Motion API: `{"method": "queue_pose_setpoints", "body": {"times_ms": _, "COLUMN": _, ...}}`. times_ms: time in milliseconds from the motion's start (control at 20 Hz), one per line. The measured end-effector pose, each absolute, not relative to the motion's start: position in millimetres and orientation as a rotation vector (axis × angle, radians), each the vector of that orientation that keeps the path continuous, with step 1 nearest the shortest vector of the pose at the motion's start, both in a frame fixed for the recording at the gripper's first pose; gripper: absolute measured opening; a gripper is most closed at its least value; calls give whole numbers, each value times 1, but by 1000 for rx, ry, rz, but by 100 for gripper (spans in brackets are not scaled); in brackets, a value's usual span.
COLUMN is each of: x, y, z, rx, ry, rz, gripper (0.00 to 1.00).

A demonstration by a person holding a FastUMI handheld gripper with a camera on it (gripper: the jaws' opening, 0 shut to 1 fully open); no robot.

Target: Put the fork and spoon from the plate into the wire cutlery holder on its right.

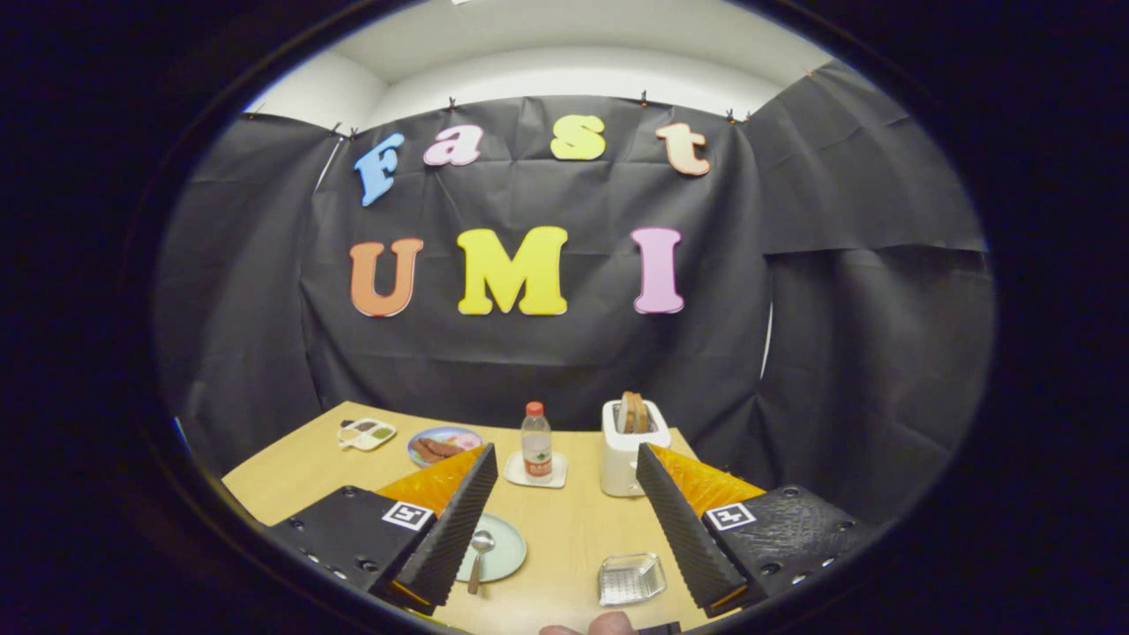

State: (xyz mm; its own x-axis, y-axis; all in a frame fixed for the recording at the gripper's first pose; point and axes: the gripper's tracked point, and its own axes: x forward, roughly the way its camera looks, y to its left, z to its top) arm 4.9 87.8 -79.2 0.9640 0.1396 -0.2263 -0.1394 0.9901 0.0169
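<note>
A metal spoon with a wooden handle (479, 557) is seen lying on a round pale green plate (507, 547) on the light wooden table (573, 520), beside the left finger. The clear wire cutlery holder (630, 579) is set to the right. The gripper (564, 494) is held wide open above them, nothing gripped. Farther off, a water bottle (535, 441) and white toaster (628, 445) are placed.

This is a booth made to look like a kitchen. Black cloth (564, 353) hangs all around a wood table (573, 529), with a white wall (573, 75) above it. Beyond the fingers stand a toaster (628, 447) with bread, a bottle (535, 441) and plates of food (441, 444).
</note>
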Motion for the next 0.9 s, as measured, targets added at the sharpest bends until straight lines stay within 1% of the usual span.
{"method": "queue_pose_setpoints", "body": {"times_ms": 450, "x": 3, "y": 176, "z": -222, "rx": -69, "ry": 601, "rz": 281, "gripper": 96}}
{"method": "queue_pose_setpoints", "body": {"times_ms": 900, "x": 31, "y": 215, "z": -338, "rx": -181, "ry": 837, "rz": 288, "gripper": 97}}
